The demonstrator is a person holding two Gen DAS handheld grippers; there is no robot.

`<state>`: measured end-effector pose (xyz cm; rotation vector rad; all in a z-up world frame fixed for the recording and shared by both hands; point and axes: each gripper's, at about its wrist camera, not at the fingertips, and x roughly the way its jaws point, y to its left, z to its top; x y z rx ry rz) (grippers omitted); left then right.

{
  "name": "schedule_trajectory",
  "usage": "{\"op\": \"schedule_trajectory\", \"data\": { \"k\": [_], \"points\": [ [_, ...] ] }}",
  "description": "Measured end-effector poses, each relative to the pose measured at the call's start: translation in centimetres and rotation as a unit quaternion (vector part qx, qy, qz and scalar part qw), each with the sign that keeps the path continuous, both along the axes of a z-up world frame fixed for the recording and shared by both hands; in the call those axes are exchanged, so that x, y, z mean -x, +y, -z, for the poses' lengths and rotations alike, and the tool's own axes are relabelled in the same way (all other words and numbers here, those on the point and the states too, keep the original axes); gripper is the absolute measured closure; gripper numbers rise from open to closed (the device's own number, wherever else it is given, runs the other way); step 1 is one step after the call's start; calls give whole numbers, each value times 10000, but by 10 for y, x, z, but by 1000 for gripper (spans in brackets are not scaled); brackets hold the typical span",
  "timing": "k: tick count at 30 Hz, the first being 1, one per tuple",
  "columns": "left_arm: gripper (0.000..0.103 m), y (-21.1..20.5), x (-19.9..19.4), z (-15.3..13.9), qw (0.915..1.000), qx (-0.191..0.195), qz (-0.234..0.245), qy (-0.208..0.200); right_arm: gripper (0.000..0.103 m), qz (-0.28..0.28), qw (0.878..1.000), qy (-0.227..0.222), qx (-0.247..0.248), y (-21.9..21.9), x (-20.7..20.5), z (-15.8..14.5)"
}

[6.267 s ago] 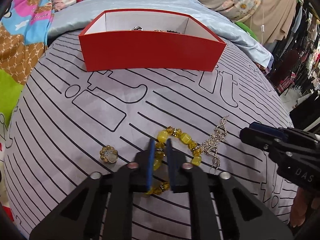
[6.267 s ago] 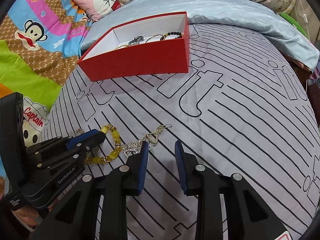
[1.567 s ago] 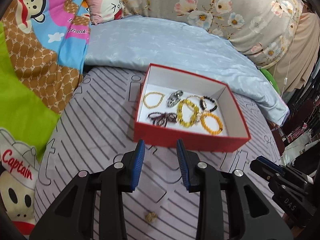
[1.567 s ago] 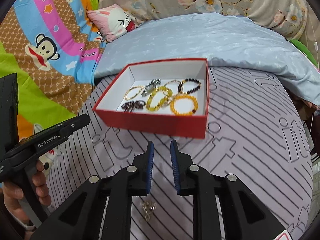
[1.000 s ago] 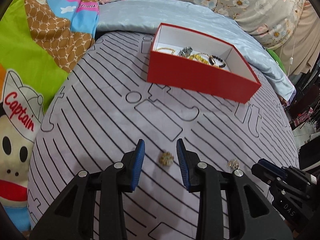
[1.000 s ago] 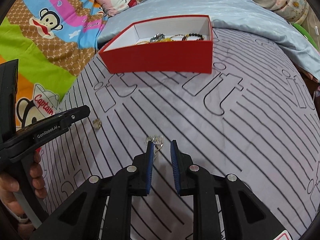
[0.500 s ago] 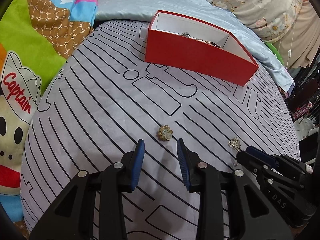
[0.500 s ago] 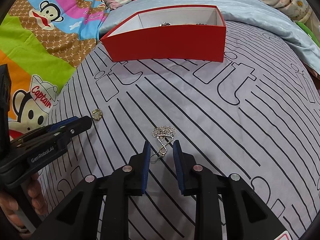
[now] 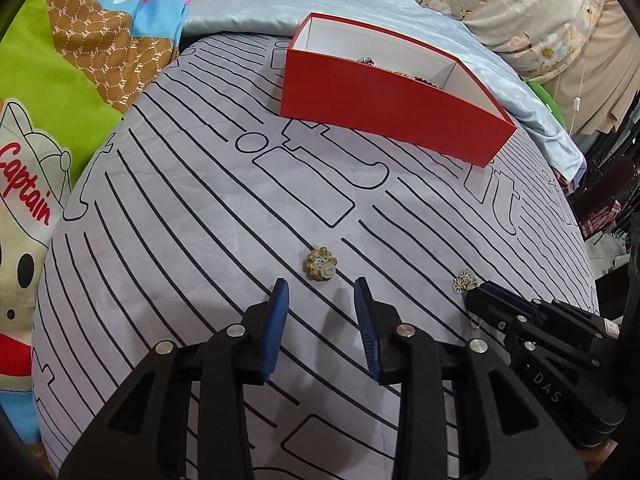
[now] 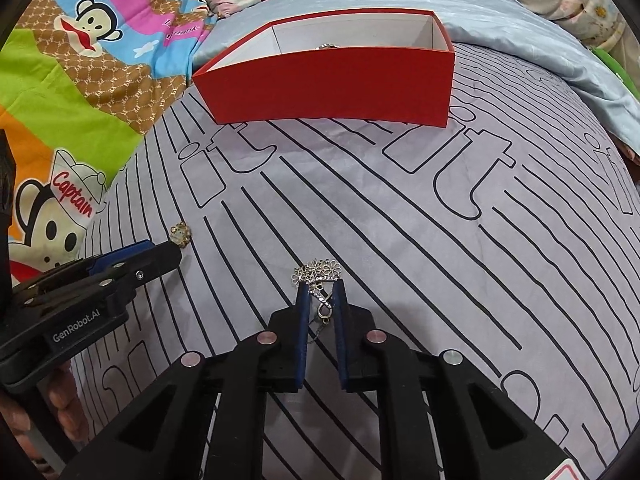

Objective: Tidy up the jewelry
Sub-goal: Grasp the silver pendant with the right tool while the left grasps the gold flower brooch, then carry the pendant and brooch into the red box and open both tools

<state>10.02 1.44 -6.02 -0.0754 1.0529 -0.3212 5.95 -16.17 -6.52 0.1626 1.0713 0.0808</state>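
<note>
A small round gold flower brooch (image 9: 319,269) lies on the grey striped cloth just ahead of my open left gripper (image 9: 321,286), between the lines of its fingers. It also shows in the right wrist view (image 10: 180,235). A silver flower chain piece (image 10: 319,276) lies on the cloth; my right gripper (image 10: 320,289) is open with its fingers on either side of the chain's lower part, not pinching it. The silver piece also shows in the left wrist view (image 9: 465,280). The red box (image 10: 332,76) with bracelets stands at the far end.
The grey cloth with black lines (image 10: 440,220) covers a rounded surface that drops off at the sides. A cartoon blanket (image 10: 60,80) lies to the left, a pale blue sheet (image 9: 320,4) behind the box. The red box also shows in the left wrist view (image 9: 384,100).
Both grippers came down and forward. The left now stands just behind the gold brooch. The right has moved its fingers around the silver chain piece.
</note>
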Motion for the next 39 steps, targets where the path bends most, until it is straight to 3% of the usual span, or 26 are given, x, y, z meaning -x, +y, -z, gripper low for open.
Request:
{"op": "schedule_trajectory", "data": {
  "k": [9, 13, 20, 25, 27, 29, 37, 39],
  "points": [
    [72, -6, -6, 2, 10000, 48, 42, -24, 96, 36, 10000, -10, -79, -4, 4, -4],
    [88, -8, -9, 4, 9999, 101, 95, 32, 96, 44, 9999, -27, -123, -7, 5, -6],
    [97, -9, -10, 5, 9999, 70, 125, 24, 96, 81, 9998, -46, -162, -9, 6, -9],
    [96, -6, -9, 2, 9999, 89, -1, -95, 96, 103, 9997, -62, -189, -11, 5, -11],
    [78, -6, -10, 1, 9999, 58, -16, -137, 96, 110, 9997, -71, -196, -12, 5, -12],
    [67, -8, -10, -1, 9998, 1, -22, -183, 96, 107, 9997, -75, -202, -12, 5, -12],
    [72, -20, -20, 5, 9999, -38, 133, -77, 96, 119, 9997, -91, -210, -13, 5, -15],
    [85, -20, -20, 5, 9998, -42, 158, -75, 96, 132, 9996, -99, -215, -14, 5, -16]
  ]
}}
